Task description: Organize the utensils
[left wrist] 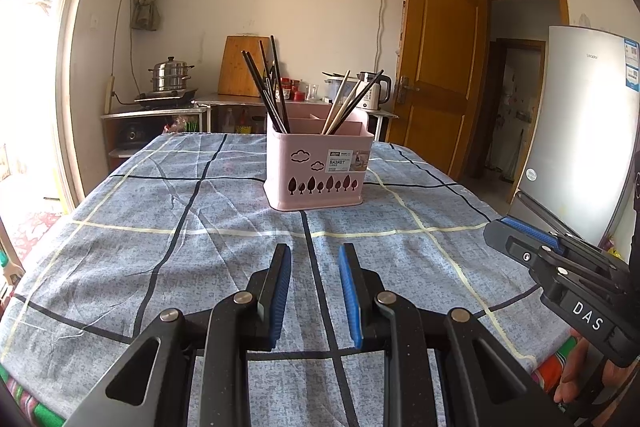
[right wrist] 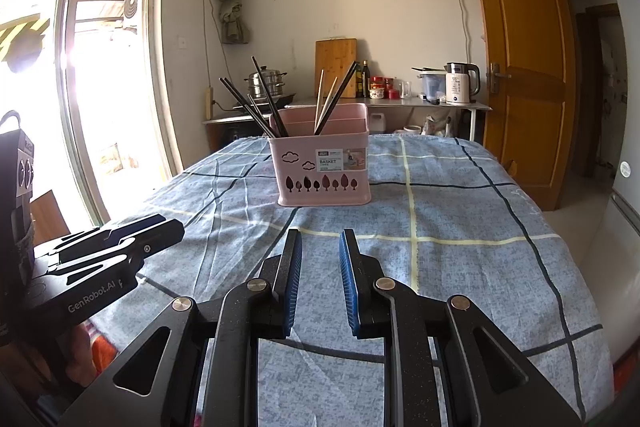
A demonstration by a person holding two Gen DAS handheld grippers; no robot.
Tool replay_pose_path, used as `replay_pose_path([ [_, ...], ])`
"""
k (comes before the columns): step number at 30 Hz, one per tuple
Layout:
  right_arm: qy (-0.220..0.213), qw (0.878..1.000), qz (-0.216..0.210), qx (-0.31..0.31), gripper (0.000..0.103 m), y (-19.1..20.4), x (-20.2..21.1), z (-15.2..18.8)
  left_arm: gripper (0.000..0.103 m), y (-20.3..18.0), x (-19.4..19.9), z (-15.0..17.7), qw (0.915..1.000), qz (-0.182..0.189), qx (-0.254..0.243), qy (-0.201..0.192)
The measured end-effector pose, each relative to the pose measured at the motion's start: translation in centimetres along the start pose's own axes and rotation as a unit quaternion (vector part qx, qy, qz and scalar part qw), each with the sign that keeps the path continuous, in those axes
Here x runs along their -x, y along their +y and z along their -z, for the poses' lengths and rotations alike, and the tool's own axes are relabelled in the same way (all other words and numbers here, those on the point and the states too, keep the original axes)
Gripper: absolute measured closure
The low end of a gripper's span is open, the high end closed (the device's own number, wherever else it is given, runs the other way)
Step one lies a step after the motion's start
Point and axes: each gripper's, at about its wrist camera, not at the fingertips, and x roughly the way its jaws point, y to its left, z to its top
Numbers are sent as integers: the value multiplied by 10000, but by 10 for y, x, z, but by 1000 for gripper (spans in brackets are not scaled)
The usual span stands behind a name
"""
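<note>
Your left claw (left wrist: 314, 255) stood partly open, a moderate gap between its blue pads, holding nothing and hovering over the checked cloth of the tabletop (left wrist: 120, 227) at the bottom centre of its own view. Your right claw (right wrist: 320, 241) was open somewhat narrower, also empty, low in its frame over the same cloth. Each claw showed in the other's camera: the right one at the lower right edge of the left view, marked "DAS"; the left one at the lower left of the right view, marked "GenRobot.AI".

One pink basket (left wrist: 316, 167) sat at the middle of both frames, well apart from both claws. Its front label read "BASKET"; the smaller print was too fine to read. Dark chopsticks (left wrist: 268, 91), about six, leaned left in the left compartment. In the right part stood two pale chopsticks (left wrist: 340, 103) and at least one dark one.

The kettle (right wrist: 460, 83) at the upper right showed "55". The fridge (left wrist: 580, 131) read "Leader".
</note>
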Motion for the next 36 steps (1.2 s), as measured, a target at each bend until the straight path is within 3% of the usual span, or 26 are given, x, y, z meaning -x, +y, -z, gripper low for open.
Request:
replay_pose_path([
  [36,24,10000,-6,18,83,1,-1,0,79,-3,0,1,9998,16,-184,79],
])
